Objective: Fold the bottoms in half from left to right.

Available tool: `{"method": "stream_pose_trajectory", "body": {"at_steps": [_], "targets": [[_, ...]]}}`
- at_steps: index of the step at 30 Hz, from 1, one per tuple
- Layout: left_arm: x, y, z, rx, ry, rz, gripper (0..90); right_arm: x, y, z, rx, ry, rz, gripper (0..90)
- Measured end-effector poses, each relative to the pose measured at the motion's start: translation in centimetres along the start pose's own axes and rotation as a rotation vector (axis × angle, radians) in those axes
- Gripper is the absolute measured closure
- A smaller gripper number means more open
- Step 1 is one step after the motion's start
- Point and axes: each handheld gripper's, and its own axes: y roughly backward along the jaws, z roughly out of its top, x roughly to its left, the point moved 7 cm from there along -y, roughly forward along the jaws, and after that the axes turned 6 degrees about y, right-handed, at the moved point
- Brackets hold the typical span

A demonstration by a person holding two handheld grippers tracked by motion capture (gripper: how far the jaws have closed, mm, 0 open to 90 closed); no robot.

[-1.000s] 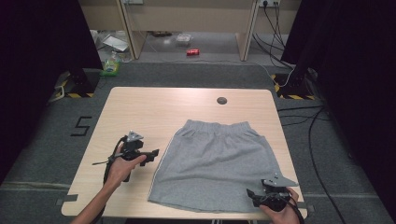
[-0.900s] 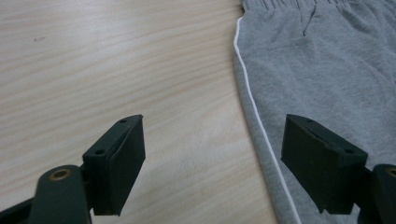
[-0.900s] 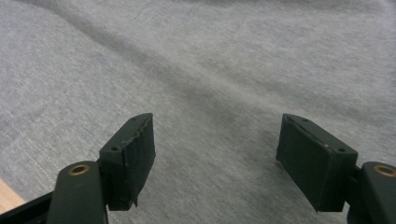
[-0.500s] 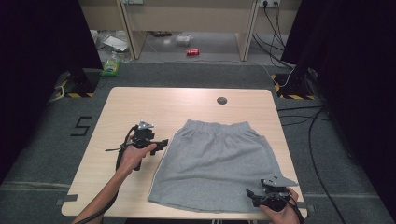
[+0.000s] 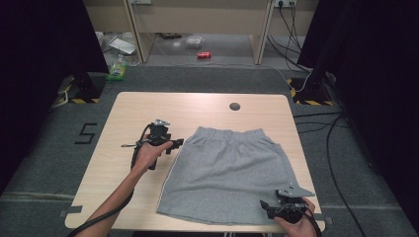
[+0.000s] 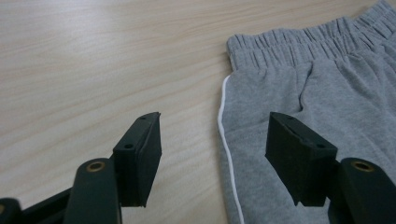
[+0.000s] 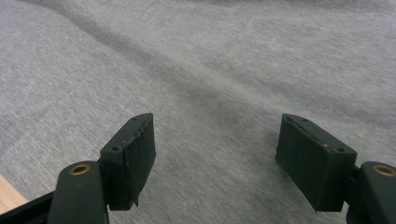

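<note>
Grey shorts (image 5: 226,175) lie flat and unfolded on the bench (image 5: 148,108), waistband far from the person. Left tongs (image 6: 212,154) gape beside the piped side seam; right tongs (image 7: 217,158) gape over the near hem. Nothing gripped; any folding remains undone.

Grey carpet floor (image 5: 49,163), black curtains (image 5: 39,44), pale wooden table (image 5: 148,106), red can (image 5: 203,55) beyond.

The high view is looking forward and down over the whole table (image 5: 148,106); both gripper views are looking close along their own fingers, each sharing with it the grey shorts (image 5: 227,173) (image 6: 327,93) (image 7: 210,70)
</note>
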Motion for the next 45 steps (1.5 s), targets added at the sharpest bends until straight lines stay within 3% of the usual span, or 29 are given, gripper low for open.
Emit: {"method": "stream_pose_trajectory", "body": {"at_steps": [13, 27, 36, 45], "targets": [[-1.9, -3.1, 1.4, 0.025, -0.001, -0.033, 36.0, 0.1, 0.0, 0.1, -0.005, -0.002, 0.011, 28.4], [-2.4, -6.3, 2.6, 0.041, -0.004, 0.000, 43.6, 0.2, -0.1, 0.1, -0.006, -0.003, 0.027, 28.5], [-2.5, -7.9, 2.8, 0.078, -0.035, 0.010, 52.1, 0.3, -0.1, 0.1, -0.007, -0.001, 0.034, 28.5], [-3.0, -8.9, 3.0, 0.134, -0.091, 0.043, 57.9, 0.4, -0.2, 0.0, -0.002, 0.004, 0.036, 28.6]]}}
